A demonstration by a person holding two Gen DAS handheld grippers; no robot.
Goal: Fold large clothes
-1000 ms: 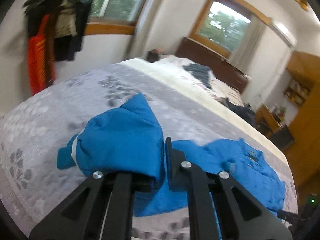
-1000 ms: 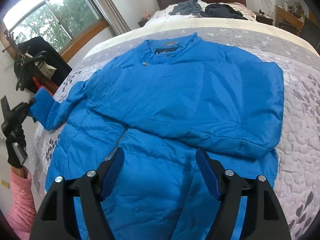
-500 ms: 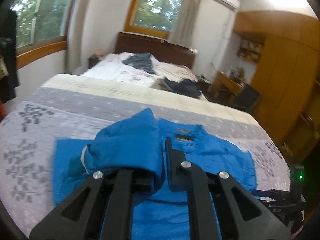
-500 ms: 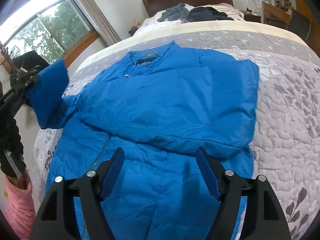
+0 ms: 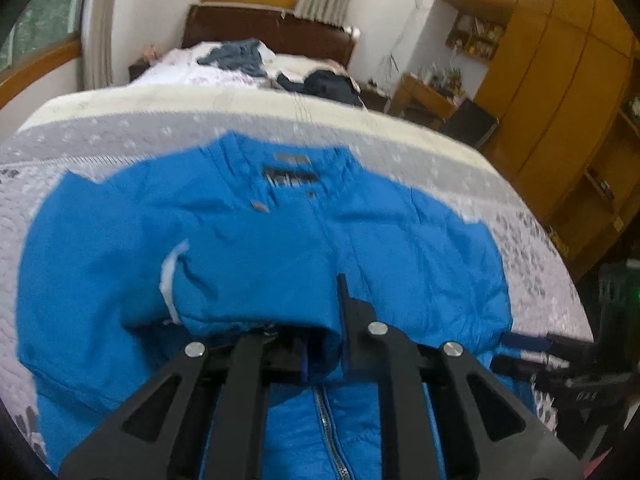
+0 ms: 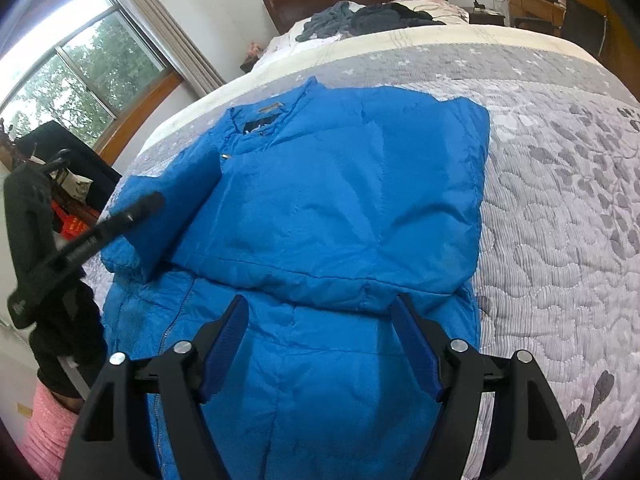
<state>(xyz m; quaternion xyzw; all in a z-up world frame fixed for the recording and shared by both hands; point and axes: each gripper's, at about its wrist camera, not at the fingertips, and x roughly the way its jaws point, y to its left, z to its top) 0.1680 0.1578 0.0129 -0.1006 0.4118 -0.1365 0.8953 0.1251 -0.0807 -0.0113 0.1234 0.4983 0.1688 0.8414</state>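
A bright blue padded jacket [image 6: 340,200] lies front-up on the grey flowered quilt [image 6: 560,200], collar toward the headboard, zipper running toward me. One sleeve [image 6: 328,264] lies folded across the chest. My left gripper [image 5: 324,340] is shut on the cuff of the other sleeve [image 5: 248,296], holding it over the jacket's [image 5: 400,240] chest; the sleeve hides its left finger. In the right wrist view the left gripper [image 6: 132,212] holds the sleeve [image 6: 176,200] at the jacket's left side. My right gripper [image 6: 320,320] hangs open above the lower front, nothing between its fingers.
Dark clothes [image 6: 360,16] are piled by the wooden headboard [image 5: 272,36]. A wooden wardrobe [image 5: 560,80] and a desk [image 5: 428,96] stand to the right. A rack with dark garments [image 6: 48,152] stands at the left bed edge, near a person's pink sleeve [image 6: 48,440].
My left gripper has swung the sleeve from beyond the left edge of the bed inward over the jacket. The right gripper stays open and has moved a little nearer the folded sleeve.
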